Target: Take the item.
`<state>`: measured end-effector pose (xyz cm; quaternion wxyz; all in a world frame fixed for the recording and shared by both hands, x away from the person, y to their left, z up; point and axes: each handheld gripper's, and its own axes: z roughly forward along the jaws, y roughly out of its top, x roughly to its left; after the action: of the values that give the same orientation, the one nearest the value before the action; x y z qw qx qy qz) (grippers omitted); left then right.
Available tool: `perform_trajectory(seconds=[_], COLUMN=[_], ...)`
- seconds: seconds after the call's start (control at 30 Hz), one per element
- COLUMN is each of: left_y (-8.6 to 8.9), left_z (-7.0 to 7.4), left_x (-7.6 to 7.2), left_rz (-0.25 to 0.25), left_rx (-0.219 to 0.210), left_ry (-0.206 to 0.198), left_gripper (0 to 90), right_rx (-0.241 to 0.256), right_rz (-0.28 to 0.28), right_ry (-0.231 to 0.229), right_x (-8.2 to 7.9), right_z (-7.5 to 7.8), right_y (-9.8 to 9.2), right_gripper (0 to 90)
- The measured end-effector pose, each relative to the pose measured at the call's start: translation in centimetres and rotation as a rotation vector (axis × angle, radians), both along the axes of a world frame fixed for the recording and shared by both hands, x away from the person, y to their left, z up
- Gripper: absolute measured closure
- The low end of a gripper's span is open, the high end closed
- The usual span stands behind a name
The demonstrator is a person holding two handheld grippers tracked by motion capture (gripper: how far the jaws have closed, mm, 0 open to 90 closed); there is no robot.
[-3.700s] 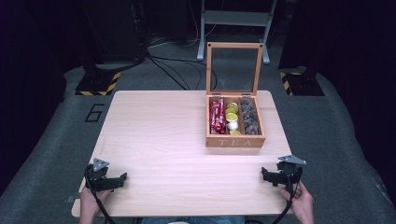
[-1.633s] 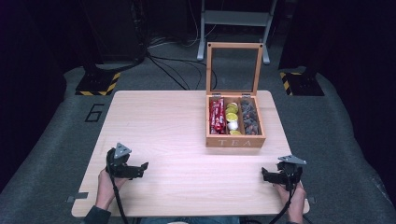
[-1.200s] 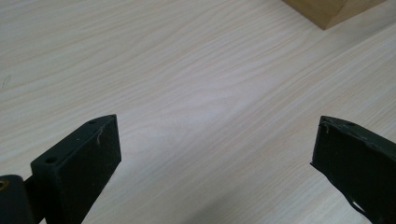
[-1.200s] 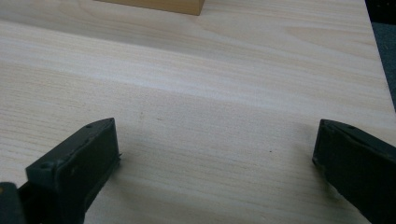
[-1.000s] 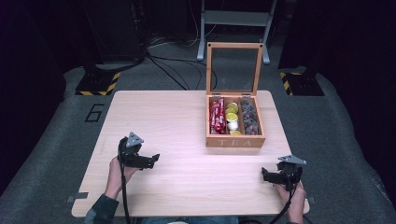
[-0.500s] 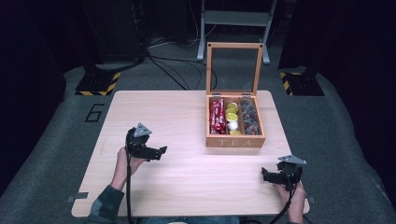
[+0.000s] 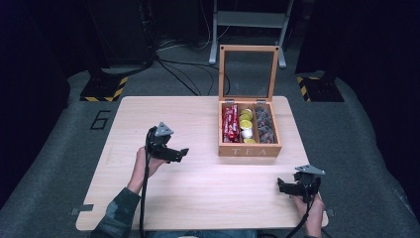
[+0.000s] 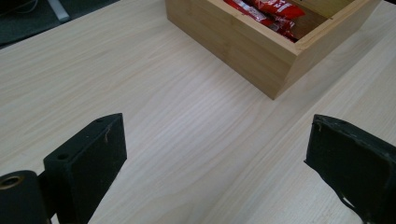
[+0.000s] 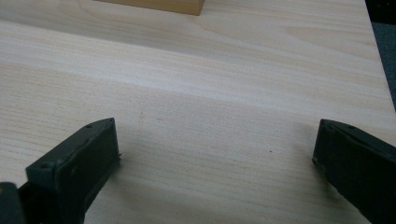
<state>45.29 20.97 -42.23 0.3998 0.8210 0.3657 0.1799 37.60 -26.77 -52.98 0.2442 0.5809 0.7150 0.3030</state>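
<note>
— What does the tea box [image 7: 249, 148] look like, and where is it?

— It is a light wooden box standing on the table [image 7: 198, 198], on the right half toward the far edge. Its front wall carries the letters TEA. The lid [image 7: 247, 72] stands upright at the back: a wooden frame around a clear pane.

— And inside?

— Three compartments run front to back. The left one holds red packets [image 7: 229, 123], the middle one round yellow and pale pieces [image 7: 245, 125], the right one dark grey pieces [image 7: 264, 127]. What the grey pieces are is hard to tell from the high view; they may be wrapped.

— Where is the left gripper [image 7: 177, 154]?

— Over the middle of the table, left of the box and apart from it, its jaws pointing toward the box. In the left gripper view its fingers [image 8: 88, 163] are spread wide with nothing but bare wood between them, and the near corner of the box [image 8: 243, 51] lies ahead, the red packets [image 8: 268, 11] showing over its rim.

— And the right gripper [image 7: 285, 187]?

— Near the table's front right corner, well apart from the box, held in a hand [image 7: 309, 218]. In the right gripper view its fingers [image 9: 79, 163] are likewise spread wide over bare tabletop, and a strip of the box's wood [image 9: 159, 5] shows at the top edge.
</note>
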Motion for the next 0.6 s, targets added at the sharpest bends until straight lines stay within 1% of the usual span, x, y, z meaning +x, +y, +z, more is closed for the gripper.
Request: perform_trajectory(seconds=[0.03, 0.1, 0.13, 0.17, 0.23, 0.3, 0.33, 0.43, 0.47, 0.5, 0.6], left_y=[-0.5, -0.7, -0.9, -1.3, -1.5, -1.9, -2.1, -2.9, -2.9, -3.3, -3.8], left_z=[0.3, 0.4, 0.6, 0.9, 1.0, 1.2, 1.3, 1.5, 1.5, 1.7, 1.9], left_x=[0.3, 0.4, 0.6, 0.8, 1.0, 1.3, 1.4, 2.1, 2.1, 2.4, 2.8], left_rz=[-0.008, -0.012, -0.016, -0.024, -0.023, -0.032, -0.034, -0.046, -0.046, -0.054, -0.058], left_rx=[-0.001, -0.001, 0.006, 0.004, -0.001, -0.001, -0.001, -0.006, -0.006, 0.003, -0.002], left_ry=[0.001, -0.003, -0.006, -0.008, -0.011, -0.007, -0.015, -0.006, -0.006, -0.005, -0.005], left_gripper=[4.7, 4.6, 4.8, 4.8, 4.8, 4.8, 5.0, 5.0, 5.1, 5.1, 5.5], right_rx=[0.0, 0.0, 0.0, 0.0, 0.0, 0.001, 0.0, 0.0, 0.0, 0.0, 0.0], right_rz=[-0.001, 0.0, 0.0, 0.0, 0.0, -0.001, -0.001, 0.0, 0.0, 0.0, 0.0], right_ry=[0.0, 0.0, 0.0, -0.001, -0.001, -0.001, 0.0, 0.0, -0.001, -0.001, 0.0], right_x=[0.0, 0.0, 0.0, 0.0, 0.0, 0.0, 0.0, 0.0, 0.0, 0.0, 0.0], right_z=[0.0, 0.0, 0.0, 0.0, 0.0, 0.0, 0.0, 0.0, 0.0, 0.0, 0.0], right_y=[0.0, 0.0, 0.0, 0.0, 0.0, 0.0, 0.0, 0.0, 0.0, 0.0, 0.0], right_gripper=[0.0, 0.0, 0.0, 0.0, 0.0, 0.0, 0.0, 0.0, 0.0, 0.0, 0.0])
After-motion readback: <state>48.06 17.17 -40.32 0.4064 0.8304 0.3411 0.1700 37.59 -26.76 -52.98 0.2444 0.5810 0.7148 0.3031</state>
